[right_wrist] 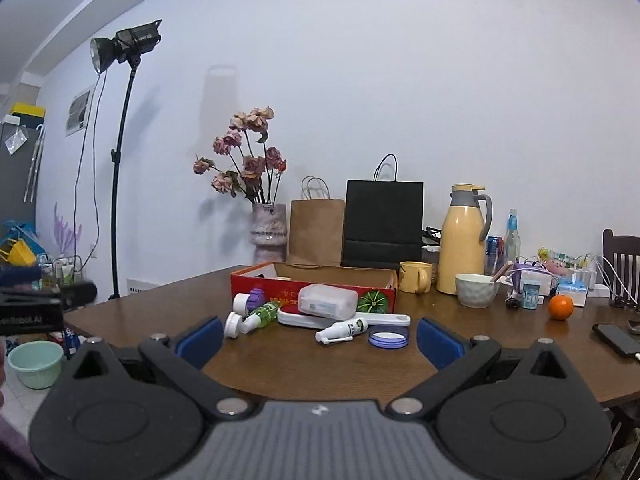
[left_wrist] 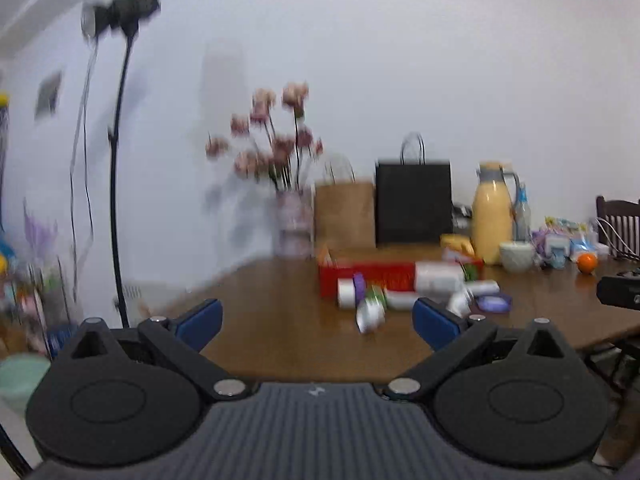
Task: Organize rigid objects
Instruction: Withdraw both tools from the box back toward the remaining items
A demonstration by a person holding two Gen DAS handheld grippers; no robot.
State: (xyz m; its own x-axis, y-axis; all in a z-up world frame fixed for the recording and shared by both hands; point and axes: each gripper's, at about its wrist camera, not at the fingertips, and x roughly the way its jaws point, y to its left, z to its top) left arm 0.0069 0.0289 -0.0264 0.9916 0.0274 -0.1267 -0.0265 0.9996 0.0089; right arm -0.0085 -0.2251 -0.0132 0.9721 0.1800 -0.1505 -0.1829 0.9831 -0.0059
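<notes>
Both grippers, left (left_wrist: 318,322) and right (right_wrist: 320,340), hold padded blue jaws apart and empty over the glossy wooden table's (right_wrist: 300,364) bare near edge, short of smooth plastic bottles (right_wrist: 340,330) beside the red cardboard box (right_wrist: 256,280).

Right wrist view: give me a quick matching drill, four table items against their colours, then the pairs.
Items:
1. thermos jug
2. mug
3. round lid
4. taller paper bag

Colours:
A. black
B. purple rim
C. cream with a grey handle
D. yellow

Pairs: 1-C, 2-D, 3-B, 4-A
</notes>
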